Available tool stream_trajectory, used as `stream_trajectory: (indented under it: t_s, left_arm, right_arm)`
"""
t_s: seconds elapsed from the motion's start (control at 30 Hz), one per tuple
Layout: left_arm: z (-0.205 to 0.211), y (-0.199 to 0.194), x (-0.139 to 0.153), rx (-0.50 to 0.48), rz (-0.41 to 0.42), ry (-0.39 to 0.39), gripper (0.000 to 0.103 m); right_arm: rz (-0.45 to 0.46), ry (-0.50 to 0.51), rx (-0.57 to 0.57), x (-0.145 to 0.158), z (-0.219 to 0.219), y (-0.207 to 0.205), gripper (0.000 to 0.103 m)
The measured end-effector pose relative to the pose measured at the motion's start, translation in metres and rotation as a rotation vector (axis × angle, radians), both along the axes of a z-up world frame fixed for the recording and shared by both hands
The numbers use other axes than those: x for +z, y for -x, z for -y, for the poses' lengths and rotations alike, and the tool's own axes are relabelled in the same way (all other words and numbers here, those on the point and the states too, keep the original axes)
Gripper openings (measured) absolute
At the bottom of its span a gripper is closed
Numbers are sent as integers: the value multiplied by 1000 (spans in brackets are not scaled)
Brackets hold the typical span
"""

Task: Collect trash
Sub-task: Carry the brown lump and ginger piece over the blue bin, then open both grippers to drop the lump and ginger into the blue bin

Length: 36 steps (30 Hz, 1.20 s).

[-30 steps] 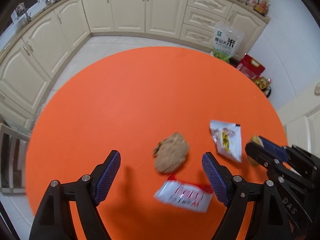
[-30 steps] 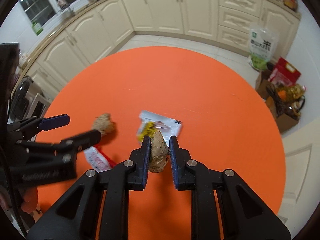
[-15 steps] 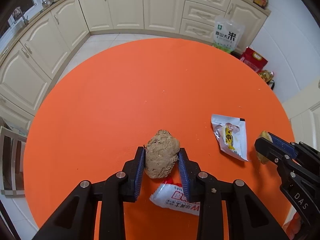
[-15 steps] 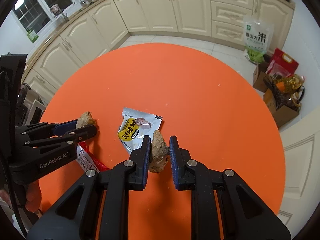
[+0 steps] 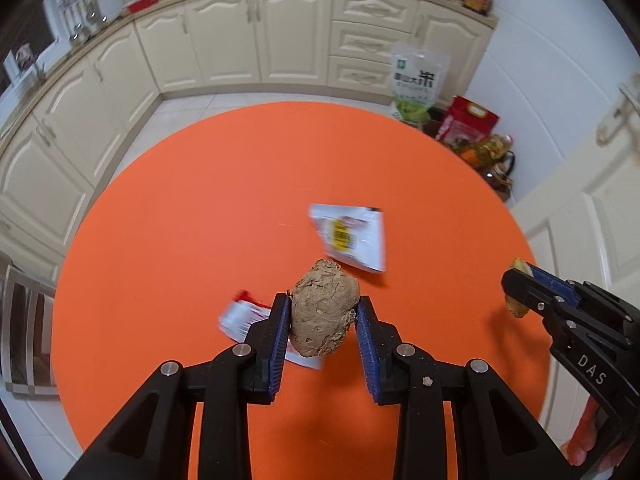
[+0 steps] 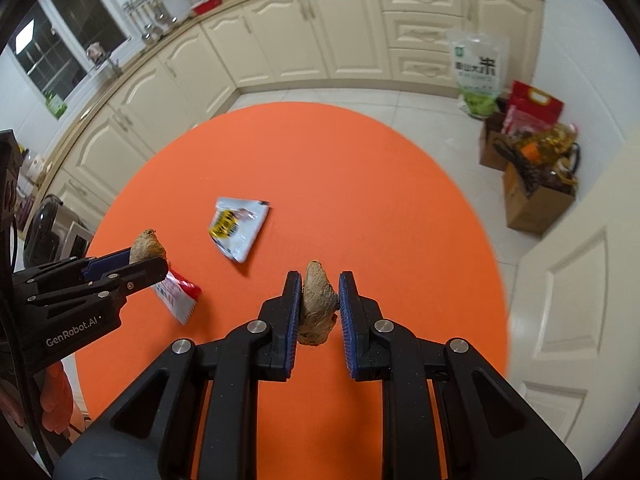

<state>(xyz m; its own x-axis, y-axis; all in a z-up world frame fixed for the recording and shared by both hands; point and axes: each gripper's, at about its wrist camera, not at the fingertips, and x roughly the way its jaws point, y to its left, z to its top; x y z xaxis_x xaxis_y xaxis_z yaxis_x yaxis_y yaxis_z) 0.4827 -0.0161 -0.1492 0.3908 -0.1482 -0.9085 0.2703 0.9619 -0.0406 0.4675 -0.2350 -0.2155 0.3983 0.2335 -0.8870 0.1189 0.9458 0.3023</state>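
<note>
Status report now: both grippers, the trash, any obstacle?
Left gripper shut on brown lump. Right gripper shut on ginger piece. Two wrappers lie on orange table. Nothing in the way.

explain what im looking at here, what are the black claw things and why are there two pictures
The claws are two hand-held grippers; a person holds one in each hand. Each picture comes from a camera on one gripper, looking along its fingers.

The left gripper is shut on a rounded brown lump. The right gripper is shut on a narrower knobbly brown piece. Both are held above a round orange table.

On the table lie a white and yellow wrapper and a red and white wrapper.
</note>
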Motion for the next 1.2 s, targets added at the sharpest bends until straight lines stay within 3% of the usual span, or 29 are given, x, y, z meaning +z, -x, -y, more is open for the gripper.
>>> stream_trajectory:
  t_s: [0.47, 0.73, 1.2]
  left_arm:
    - [111, 109, 21, -295, -17, 45, 29]
    - [172, 140, 7, -421, -64, 32, 29]
    - [234, 165, -10, -522, -134, -22, 30]
  right_arm:
    - [15, 59, -239, 42, 93, 134, 18]
    - [-16, 78, -359, 41, 132, 200, 18]
    - [-66, 68, -443, 28, 162, 253, 18]
